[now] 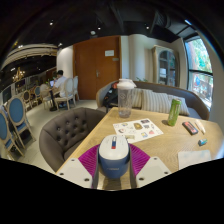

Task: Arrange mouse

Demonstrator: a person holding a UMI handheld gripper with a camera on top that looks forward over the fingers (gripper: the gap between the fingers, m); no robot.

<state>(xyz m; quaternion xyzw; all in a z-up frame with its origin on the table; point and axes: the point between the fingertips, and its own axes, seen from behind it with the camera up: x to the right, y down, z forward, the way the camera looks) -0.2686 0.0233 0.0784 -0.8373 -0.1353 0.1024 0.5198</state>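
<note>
On the wooden desk (160, 140), right at the near edge, the tool (113, 172) has a white and blue mouse (113, 157) between its two fingers (80, 170). The tool looks clenched on the mouse, with a finger close against each side, though the touching spots are hard to see.

What could go wrong? The mouse is round and smooth. If the squeeze is weak, I think it could slip out and drop. It sits close to the desk's edge, so a slip toward 6 o'clock might send it to the floor. If the tool swings too far toward 12 o'clock, it could bump the clear jug (126, 97), which looks tall and easy to tip. A sheet of paper (137, 128) with pictures lies at about 1 o'clock and could get pushed or wrinkled.

A green bottle (174, 111) stands out at 2 o'clock, well apart. A grey chair (68, 130) sits at 10 o'clock beside the desk.
</note>
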